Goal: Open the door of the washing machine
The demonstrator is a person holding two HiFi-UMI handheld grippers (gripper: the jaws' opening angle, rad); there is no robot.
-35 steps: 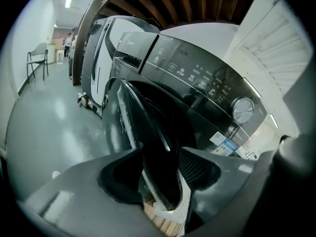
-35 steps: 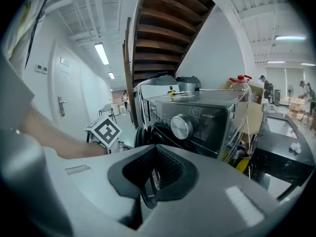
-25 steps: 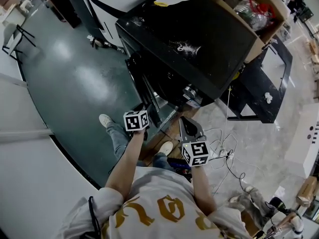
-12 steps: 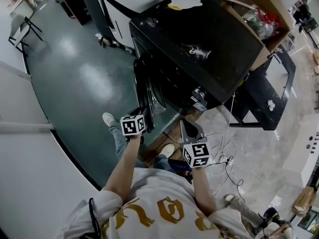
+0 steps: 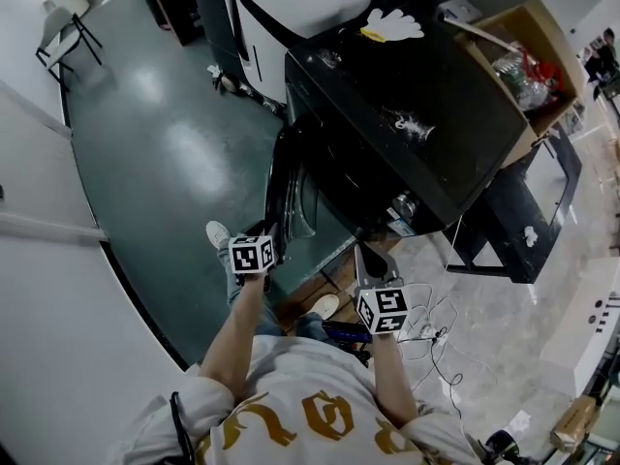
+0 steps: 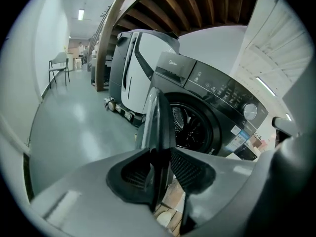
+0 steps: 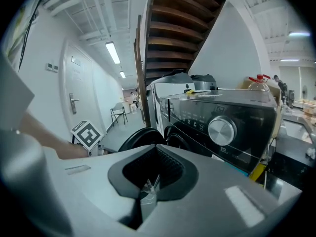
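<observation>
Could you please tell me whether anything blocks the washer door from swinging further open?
Nothing visible on the floor blocks it. The left gripper is shut on the door edge, and the door is ajar. Only the person's own foot stands near its swing side, and a white appliance stands beyond its far edge.

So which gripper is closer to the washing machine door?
Left. The left gripper is clamped on the door at its edge; the right gripper hangs apart from it, off to its right.

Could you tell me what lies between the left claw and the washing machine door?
Nothing; in the left gripper view the left claw grips the door edge directly.
</observation>
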